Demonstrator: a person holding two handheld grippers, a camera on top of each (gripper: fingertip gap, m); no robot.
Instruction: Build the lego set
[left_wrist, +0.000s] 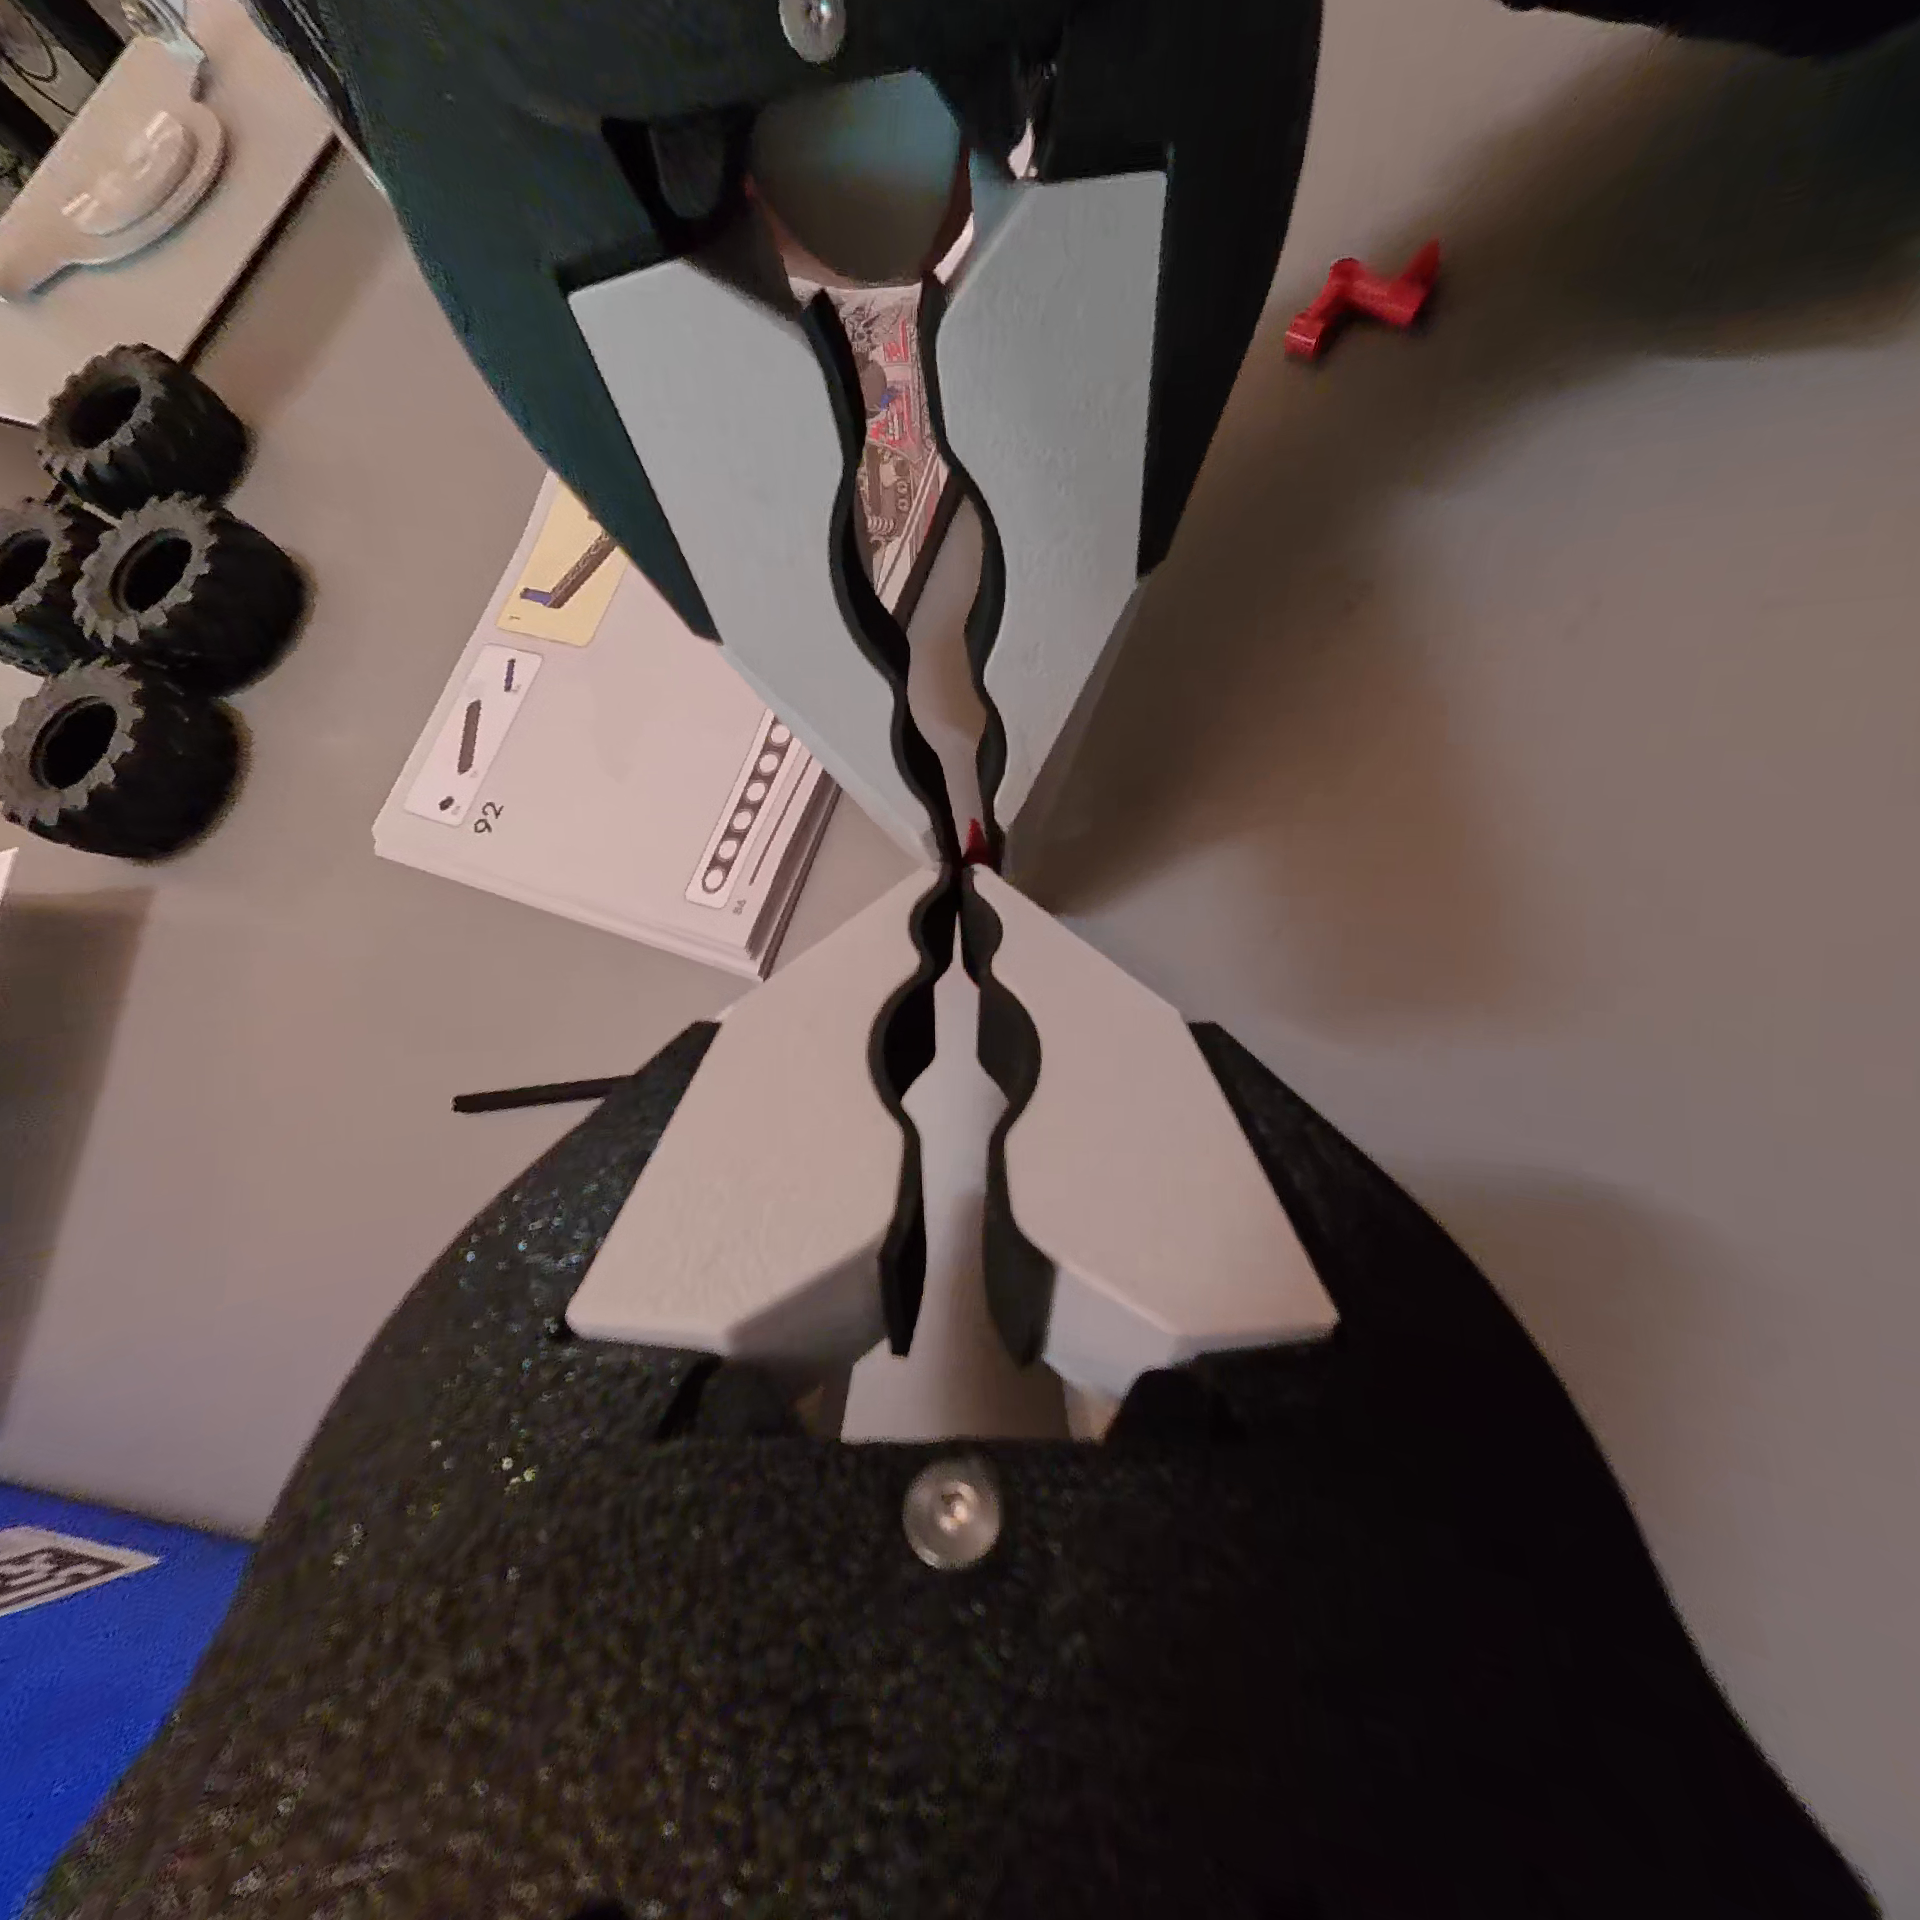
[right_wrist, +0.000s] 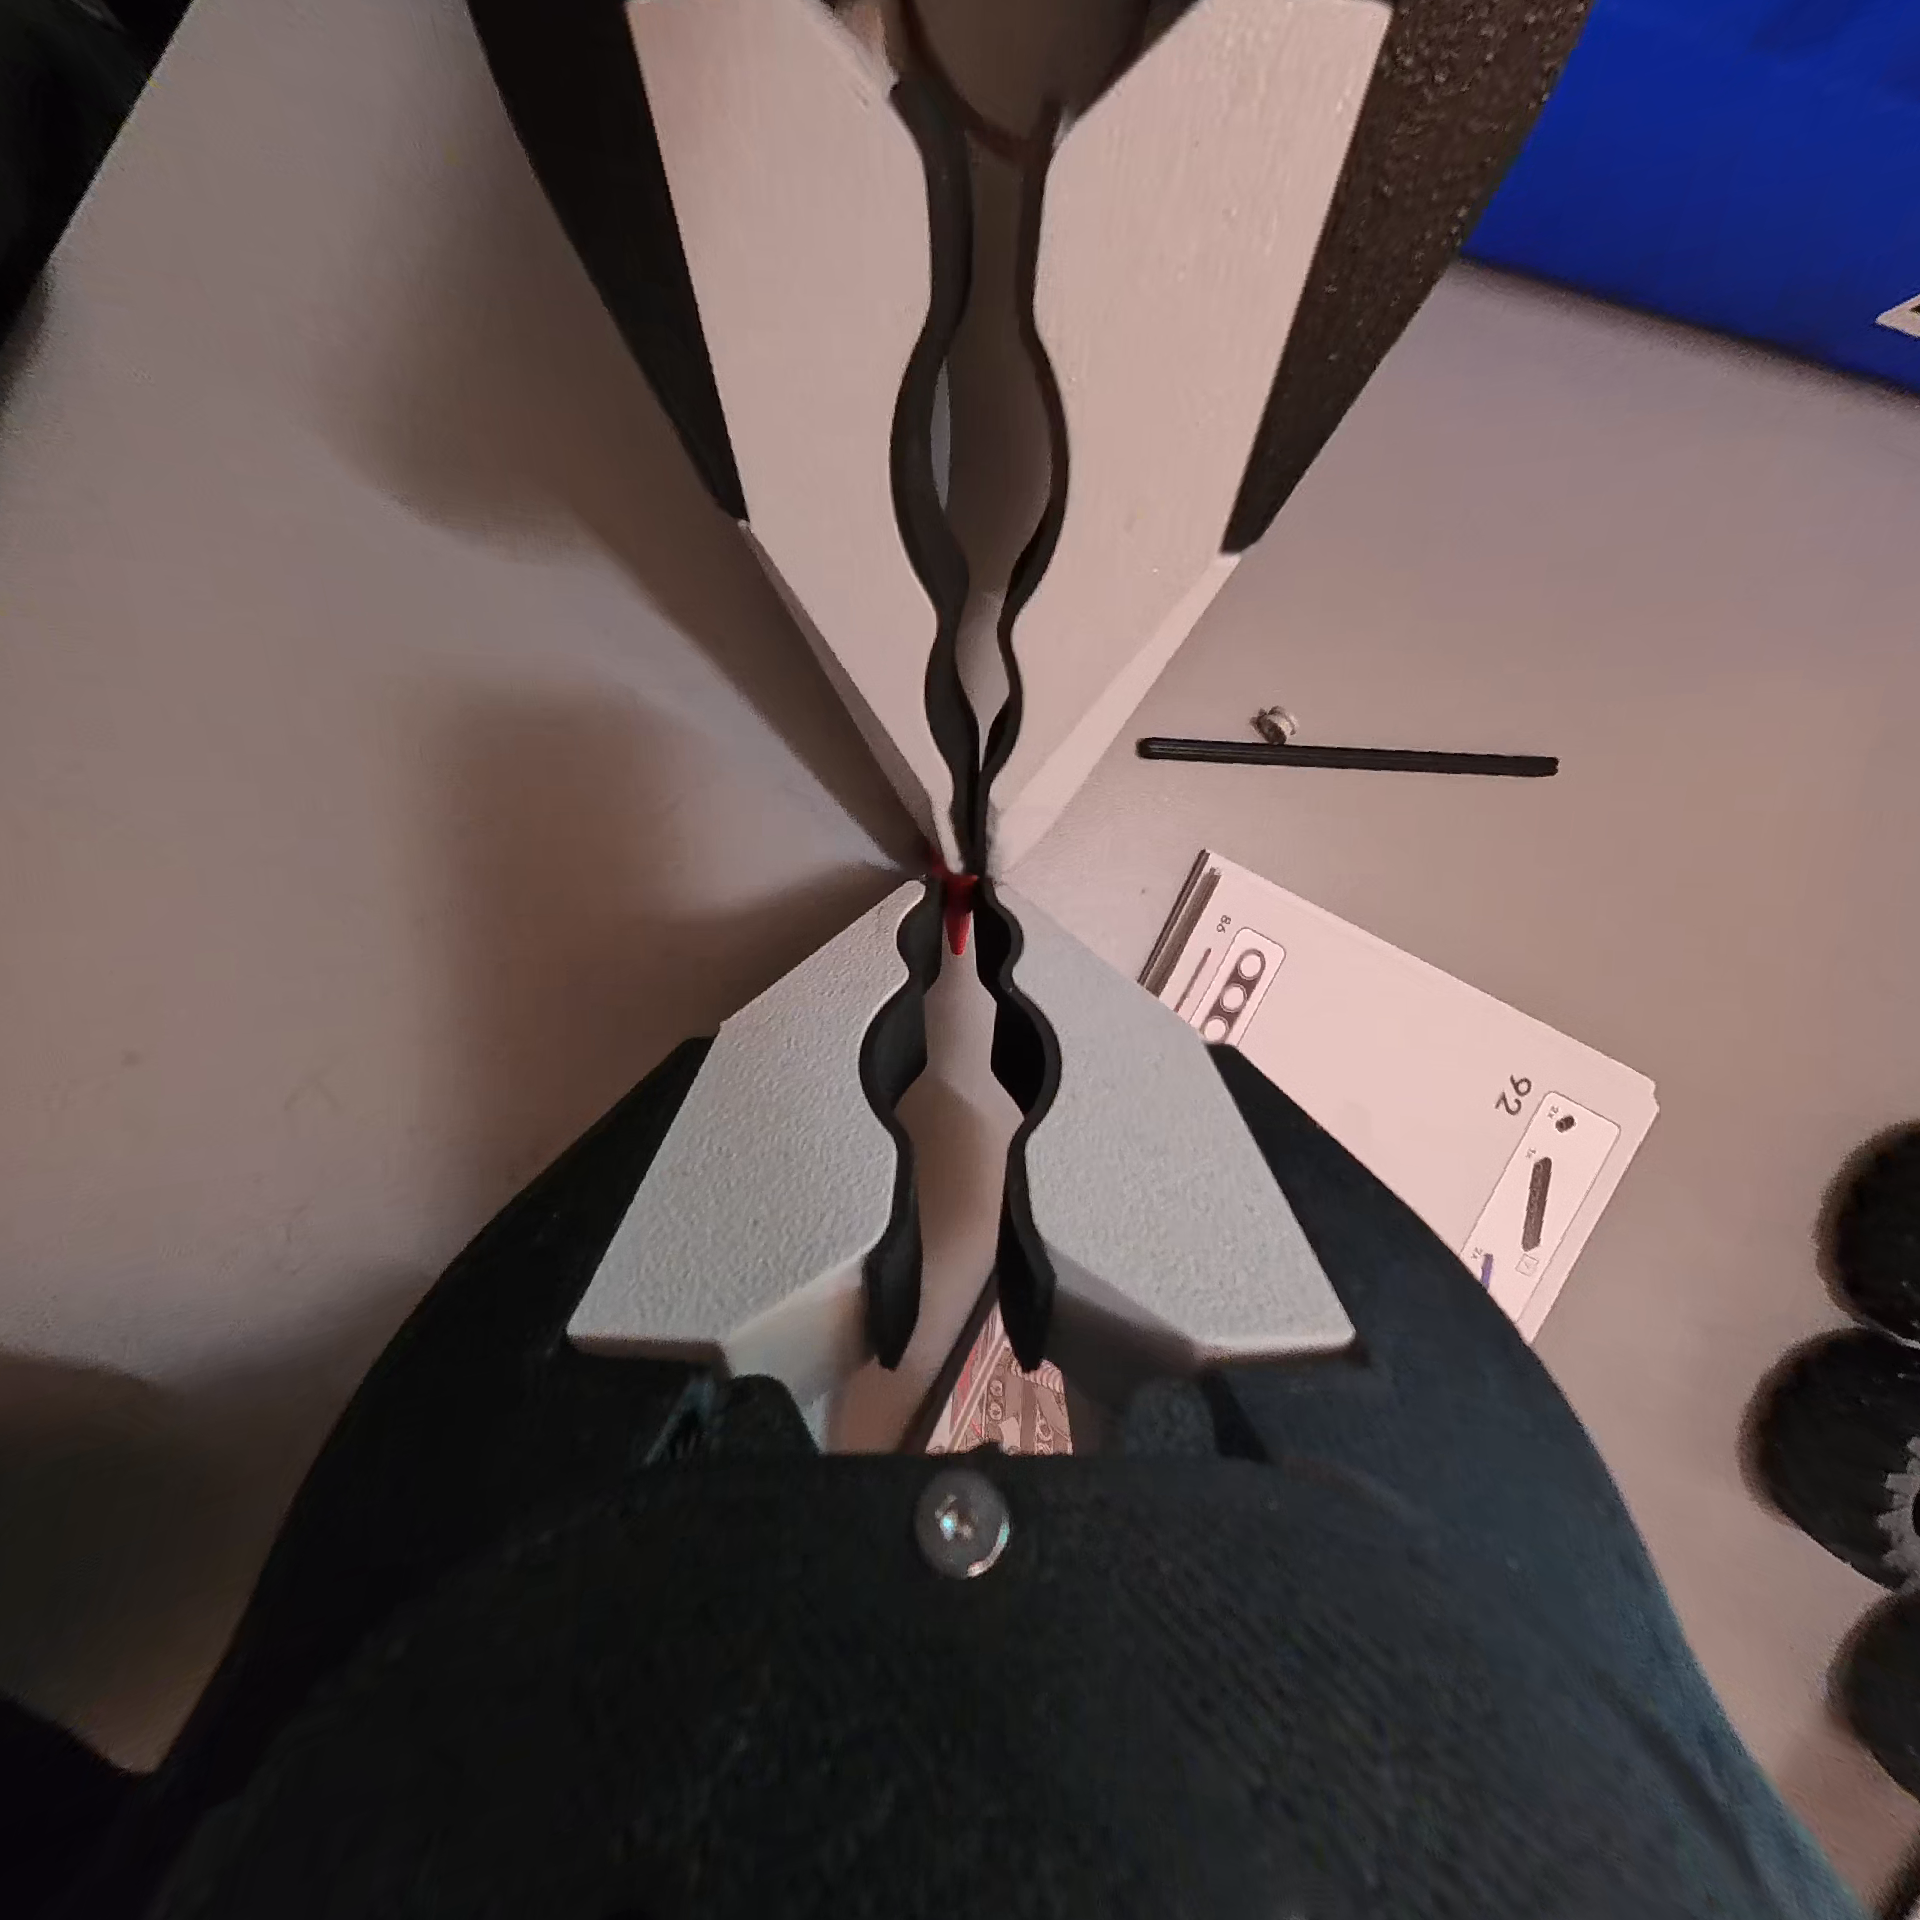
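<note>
My two grippers meet tip to tip above the grey table (left_wrist: 1507, 831). My right gripper (right_wrist: 956, 902) is shut on a small red lego piece (right_wrist: 958, 920), which sticks up between its black pads (right_wrist: 1000, 956). The piece also shows in the left wrist view (left_wrist: 975, 836), at the tips of the right gripper (left_wrist: 971, 831) that comes in from above. My left gripper (left_wrist: 956, 899) has its pads (left_wrist: 928, 940) pressed together at the tip. It comes in from above in the right wrist view (right_wrist: 968, 821) and reaches the red piece's end. I cannot tell whether it pinches the piece.
An open instruction booklet (left_wrist: 582, 790) (right_wrist: 1403, 1091) lies beneath. Several black tyres (left_wrist: 135, 582) (right_wrist: 1849, 1434) stand beside it. A black axle (right_wrist: 1345, 755) and a small grey bush (right_wrist: 1278, 722) lie near it. A loose red part (left_wrist: 1361, 301) lies apart. A blue box (right_wrist: 1714, 156) is at the edge. Only a small space, under 4 cm, lies between the two pairs of fingers.
</note>
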